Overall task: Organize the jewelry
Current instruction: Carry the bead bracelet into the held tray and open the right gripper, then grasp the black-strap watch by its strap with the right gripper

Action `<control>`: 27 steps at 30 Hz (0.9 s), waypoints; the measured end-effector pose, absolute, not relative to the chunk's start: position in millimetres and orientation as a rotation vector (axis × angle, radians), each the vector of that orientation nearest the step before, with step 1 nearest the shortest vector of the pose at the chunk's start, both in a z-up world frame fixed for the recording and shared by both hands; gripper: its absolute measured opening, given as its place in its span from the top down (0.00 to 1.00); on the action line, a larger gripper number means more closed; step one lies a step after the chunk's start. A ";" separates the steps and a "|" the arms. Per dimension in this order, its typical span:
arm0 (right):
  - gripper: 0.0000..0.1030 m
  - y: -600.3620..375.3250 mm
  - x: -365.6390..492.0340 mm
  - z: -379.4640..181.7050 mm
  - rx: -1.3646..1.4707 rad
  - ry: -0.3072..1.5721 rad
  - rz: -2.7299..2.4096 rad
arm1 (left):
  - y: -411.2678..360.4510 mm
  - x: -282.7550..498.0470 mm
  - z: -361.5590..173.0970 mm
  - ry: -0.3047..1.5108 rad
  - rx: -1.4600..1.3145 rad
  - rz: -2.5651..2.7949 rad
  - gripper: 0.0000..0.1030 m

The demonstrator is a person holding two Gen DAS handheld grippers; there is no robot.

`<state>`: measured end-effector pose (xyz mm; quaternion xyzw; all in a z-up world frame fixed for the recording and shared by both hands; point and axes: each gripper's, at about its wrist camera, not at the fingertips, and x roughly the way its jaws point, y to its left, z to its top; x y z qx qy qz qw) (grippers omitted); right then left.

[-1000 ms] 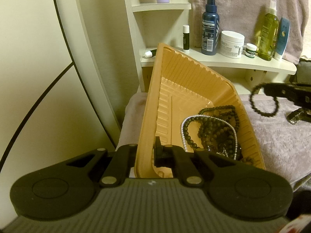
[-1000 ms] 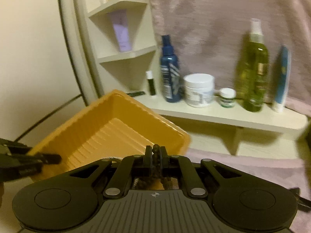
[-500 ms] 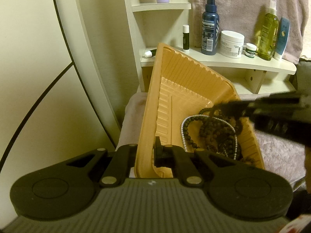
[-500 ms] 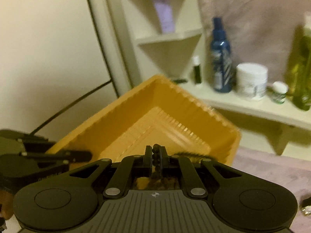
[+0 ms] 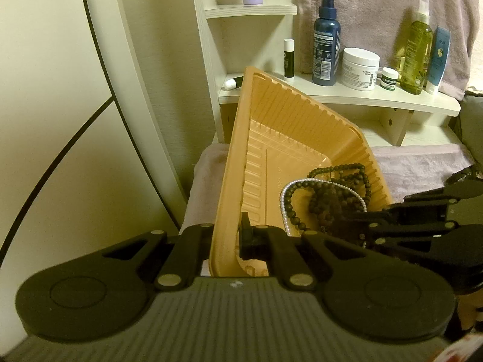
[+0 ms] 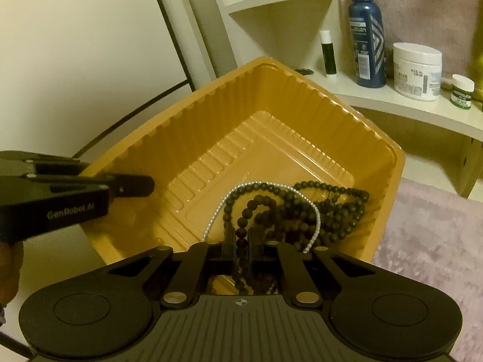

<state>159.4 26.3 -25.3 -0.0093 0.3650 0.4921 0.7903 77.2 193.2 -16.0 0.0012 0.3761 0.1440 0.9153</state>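
Left gripper (image 5: pixel 226 235) clamps the near rim of the orange tray (image 5: pixel 289 126), one finger outside the wall and one inside, and holds it tipped up so the open side faces across toward the right gripper (image 6: pixel 241 241). That tilt looks deliberate: it gathers whatever goes in toward the low corner and gives the other hand a wide mouth to aim at.

In the right wrist view, a strand of dark beads (image 6: pixel 240 235) runs straight between the right gripper's fingers, which stand only a little apart; whether they pinch the strand or have just let go cannot be told. Just ahead of those fingers, the rest of the dark bead necklaces (image 6: pixel 302 208) lie heaped in the tray's low corner, with a white pearl strand (image 6: pixel 317 220) looped through and around them (the pile is tangled enough that separate pieces are hard to count).

Beyond the tray, a shelf (image 6: pixel 407 111) carries a blue spray bottle (image 6: pixel 366 39), a white jar (image 6: pixel 418 72) and a lip balm stick (image 6: pixel 328 52). My judgement is that the held strand is being fed down onto the heap, and a snag on the fingers is the risk when pulling away.
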 end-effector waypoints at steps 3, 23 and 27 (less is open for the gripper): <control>0.80 22.3 160.7 -26.0 -0.015 0.777 1.042 | 192.9 77.2 -15.9 0.775 0.002 0.296 0.96; 0.46 -37.7 175.0 -23.2 0.023 0.739 0.827 | 192.7 77.4 -15.7 0.774 0.002 0.297 0.96; 0.46 -57.2 176.2 -23.2 0.048 0.721 0.767 | 193.5 77.1 -15.6 0.774 0.002 0.296 0.96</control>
